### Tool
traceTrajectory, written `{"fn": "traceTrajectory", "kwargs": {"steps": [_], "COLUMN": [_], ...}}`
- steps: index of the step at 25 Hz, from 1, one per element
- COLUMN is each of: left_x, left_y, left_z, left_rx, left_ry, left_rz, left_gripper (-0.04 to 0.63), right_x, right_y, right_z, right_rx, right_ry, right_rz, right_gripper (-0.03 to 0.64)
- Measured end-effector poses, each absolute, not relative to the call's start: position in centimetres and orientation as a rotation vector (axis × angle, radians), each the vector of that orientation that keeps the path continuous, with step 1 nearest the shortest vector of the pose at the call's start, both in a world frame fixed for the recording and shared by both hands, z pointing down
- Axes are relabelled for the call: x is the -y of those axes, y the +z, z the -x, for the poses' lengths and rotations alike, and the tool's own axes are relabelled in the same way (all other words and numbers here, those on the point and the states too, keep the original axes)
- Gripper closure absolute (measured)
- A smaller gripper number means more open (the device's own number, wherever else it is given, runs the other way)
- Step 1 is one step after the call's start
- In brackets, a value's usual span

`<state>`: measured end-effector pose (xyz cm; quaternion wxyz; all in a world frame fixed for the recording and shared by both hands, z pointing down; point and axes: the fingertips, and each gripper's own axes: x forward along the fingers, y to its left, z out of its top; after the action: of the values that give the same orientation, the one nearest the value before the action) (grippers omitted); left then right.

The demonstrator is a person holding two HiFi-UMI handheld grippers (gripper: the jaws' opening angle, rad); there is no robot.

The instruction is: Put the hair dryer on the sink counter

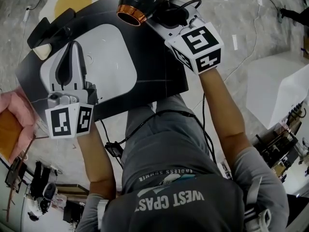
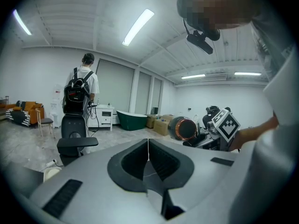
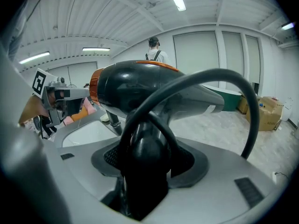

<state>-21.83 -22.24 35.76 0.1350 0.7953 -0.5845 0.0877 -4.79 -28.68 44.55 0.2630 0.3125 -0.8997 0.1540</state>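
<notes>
Over table's (image 1: 159,66) 1 o'clock corner, right tool (image 1: 169,17) clamps dryer (image 1: 142,1); set it flat beside basin (image 1: 113,57). Left tool (image 1: 72,50) closed, empty.

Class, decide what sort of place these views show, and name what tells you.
Probably a large test hall staged as a bathroom: a freestanding sink counter, a green bathtub, and cardboard boxes along the wall.

Light: long white ceiling tube lamps (image 2: 138,27) light your room evenly.
Edges: your gripper views curve, corners dark.
</notes>
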Motion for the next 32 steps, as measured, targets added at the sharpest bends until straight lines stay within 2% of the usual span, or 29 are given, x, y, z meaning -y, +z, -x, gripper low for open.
{"fn": "traceTrajectory", "kwargs": {"steps": [32], "left_x": [24.6], "left_y": [40.9], "left_z": [22.8], "left_rx": [1.652], "left_ry": [0.295], "left_rz": [-2.219], "left_gripper": [0.575], "right_x": [29.3], "right_y": [51.5], "right_z": [8.5], "right_rx": [2.328], "right_ry": [0.437], "right_rz": [-0.691], "right_gripper": [0.357]}}
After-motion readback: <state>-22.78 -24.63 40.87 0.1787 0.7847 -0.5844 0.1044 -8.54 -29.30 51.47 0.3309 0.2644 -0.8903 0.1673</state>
